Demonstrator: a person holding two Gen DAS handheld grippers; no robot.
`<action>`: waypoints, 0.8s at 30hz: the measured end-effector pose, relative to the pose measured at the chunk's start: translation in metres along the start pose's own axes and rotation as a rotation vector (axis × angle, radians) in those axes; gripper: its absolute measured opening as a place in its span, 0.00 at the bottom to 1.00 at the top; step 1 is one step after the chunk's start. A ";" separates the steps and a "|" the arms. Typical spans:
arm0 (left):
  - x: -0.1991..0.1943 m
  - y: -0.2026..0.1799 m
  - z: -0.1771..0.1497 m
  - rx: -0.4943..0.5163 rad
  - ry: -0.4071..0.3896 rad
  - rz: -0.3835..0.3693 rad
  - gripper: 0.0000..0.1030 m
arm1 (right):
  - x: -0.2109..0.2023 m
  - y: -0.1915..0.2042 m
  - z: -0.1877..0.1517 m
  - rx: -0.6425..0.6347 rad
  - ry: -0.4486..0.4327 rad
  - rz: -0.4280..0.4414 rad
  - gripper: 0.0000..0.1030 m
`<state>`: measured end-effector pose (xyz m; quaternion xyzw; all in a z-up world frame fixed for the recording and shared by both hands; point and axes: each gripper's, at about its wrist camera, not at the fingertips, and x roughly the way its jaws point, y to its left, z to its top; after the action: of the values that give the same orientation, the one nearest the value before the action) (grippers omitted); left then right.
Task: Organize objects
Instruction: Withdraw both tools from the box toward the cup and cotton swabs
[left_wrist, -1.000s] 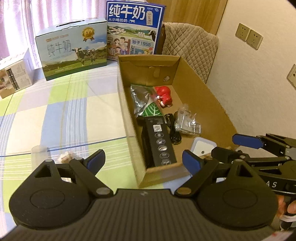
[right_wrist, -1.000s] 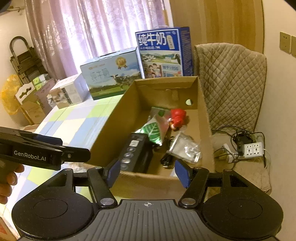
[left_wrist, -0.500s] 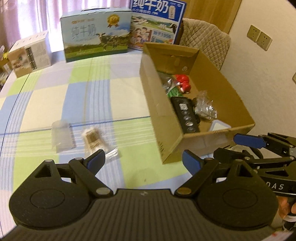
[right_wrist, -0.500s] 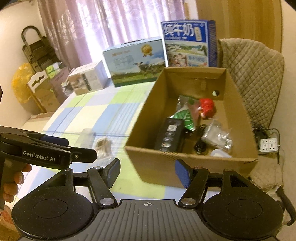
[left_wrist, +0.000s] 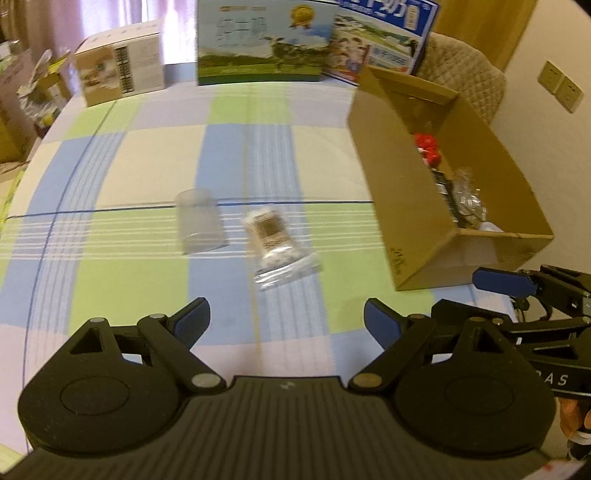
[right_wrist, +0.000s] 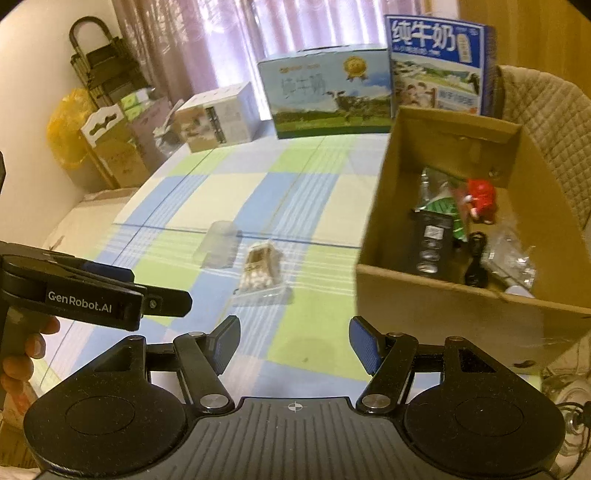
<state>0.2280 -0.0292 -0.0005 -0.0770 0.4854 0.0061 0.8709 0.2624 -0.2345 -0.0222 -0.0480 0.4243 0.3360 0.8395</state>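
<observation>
A clear plastic bag of small white pieces (left_wrist: 275, 243) (right_wrist: 260, 273) lies on the checked tablecloth, with a clear plastic cup (left_wrist: 199, 219) (right_wrist: 221, 247) on its side just left of it. The open cardboard box (left_wrist: 402, 221) (right_wrist: 417, 295) at the right holds a red toy (right_wrist: 480, 197), a black device (right_wrist: 430, 243), a green packet (right_wrist: 441, 203), a black cable and a clear bag. My left gripper (left_wrist: 286, 319) is open above the near table, the bag a little ahead of it. My right gripper (right_wrist: 293, 343) is open too, nothing between its fingers.
Two milk cartons (left_wrist: 258, 44) (left_wrist: 384, 40) and a small white box (left_wrist: 120, 74) stand along the table's far edge. A quilted chair (right_wrist: 546, 118) is behind the cardboard box. Boxes and a yellow bag (right_wrist: 70, 129) crowd the floor at the left.
Both grippers have pulled back from over the cardboard box and swung left. The bag and the cup have come into full view ahead of them. Both stayed open.
</observation>
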 end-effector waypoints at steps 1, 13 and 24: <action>0.000 0.003 0.000 -0.005 0.000 0.005 0.86 | 0.004 0.003 0.000 -0.002 0.006 0.002 0.61; 0.004 0.044 -0.002 -0.051 0.011 0.033 0.86 | 0.036 0.032 0.003 -0.030 0.058 0.023 0.61; 0.014 0.077 0.002 -0.081 0.030 0.043 0.86 | 0.069 0.052 0.012 -0.033 0.076 0.028 0.61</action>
<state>0.2307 0.0459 -0.0210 -0.1018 0.4995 0.0435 0.8592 0.2677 -0.1541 -0.0552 -0.0688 0.4510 0.3527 0.8170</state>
